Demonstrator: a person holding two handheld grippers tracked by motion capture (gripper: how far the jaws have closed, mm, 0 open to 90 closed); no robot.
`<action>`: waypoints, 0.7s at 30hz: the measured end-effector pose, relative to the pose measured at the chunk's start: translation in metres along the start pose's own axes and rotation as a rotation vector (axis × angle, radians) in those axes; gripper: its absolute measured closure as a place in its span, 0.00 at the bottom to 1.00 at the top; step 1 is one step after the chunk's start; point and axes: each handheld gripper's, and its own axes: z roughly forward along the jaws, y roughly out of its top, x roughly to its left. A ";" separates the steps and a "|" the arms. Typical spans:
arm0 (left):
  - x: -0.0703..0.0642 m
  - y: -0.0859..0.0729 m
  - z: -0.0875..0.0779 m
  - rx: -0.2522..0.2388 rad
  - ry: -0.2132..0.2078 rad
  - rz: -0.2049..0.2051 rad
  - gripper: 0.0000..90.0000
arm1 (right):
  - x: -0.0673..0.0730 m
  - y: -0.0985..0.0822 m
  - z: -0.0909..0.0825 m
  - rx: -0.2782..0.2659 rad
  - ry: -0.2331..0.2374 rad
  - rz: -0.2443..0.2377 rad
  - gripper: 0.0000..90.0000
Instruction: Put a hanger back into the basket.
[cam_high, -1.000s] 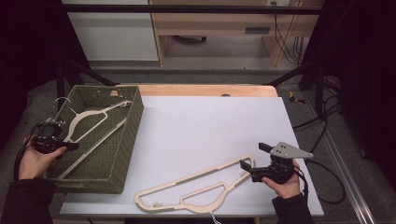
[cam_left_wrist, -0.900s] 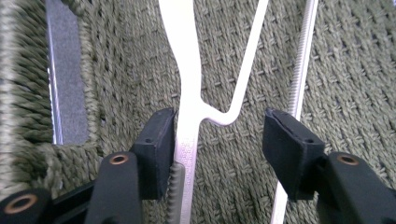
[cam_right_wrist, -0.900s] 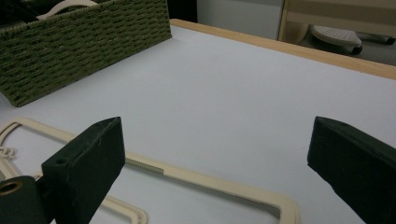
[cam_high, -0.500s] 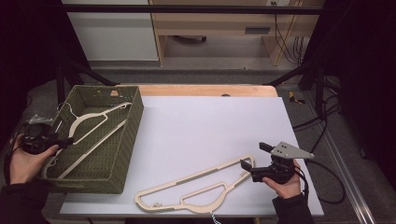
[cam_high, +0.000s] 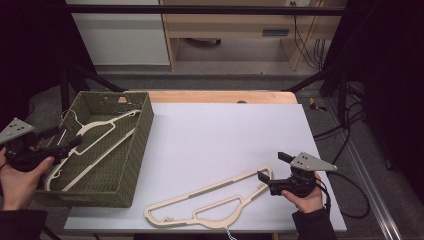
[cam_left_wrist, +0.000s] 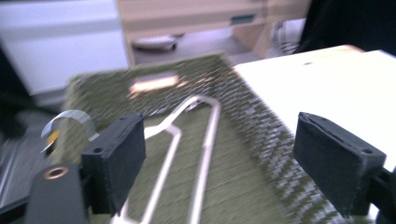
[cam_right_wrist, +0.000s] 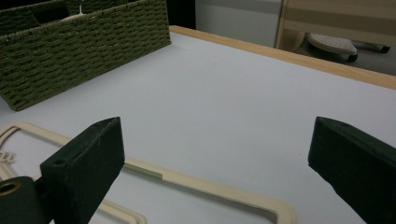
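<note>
We're reading this as half done: one cream plastic hanger (cam_high: 95, 142) lying in the green woven basket (cam_high: 132, 150), left gripper (cam_high: 70, 142) jaws just spreading off it (empty), second cream hanger (cam_high: 210, 202) waiting on the white table (cam_high: 225, 135) under the wide-open right gripper (cam_high: 265, 175).

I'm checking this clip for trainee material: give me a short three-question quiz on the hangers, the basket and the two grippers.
1. True or false: one cream hanger lies inside the green woven basket.
2. Where is the second hanger? A) in the basket B) flat on the white table C) held up in the air
3. Fill in: the jaws of the left gripper stand ____, with nothing clamped between them.

Key
1. True.
2. B; it lies by the front edge, its end just ahead of the right gripper, whose jaws are open too.
3. Open; they have just been opening, above the basket's hanger.
</note>
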 end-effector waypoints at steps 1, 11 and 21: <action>-0.008 0.002 0.002 -0.009 -0.020 0.012 0.16 | 0.000 0.000 0.000 -0.001 0.001 -0.007 0.04; -0.098 -0.001 0.030 -0.043 -0.220 0.127 0.06 | 0.003 0.001 0.001 -0.008 0.013 -0.008 0.04; -0.163 -0.031 0.057 0.022 -0.395 0.194 0.06 | 0.005 0.000 0.003 -0.001 0.040 0.012 0.07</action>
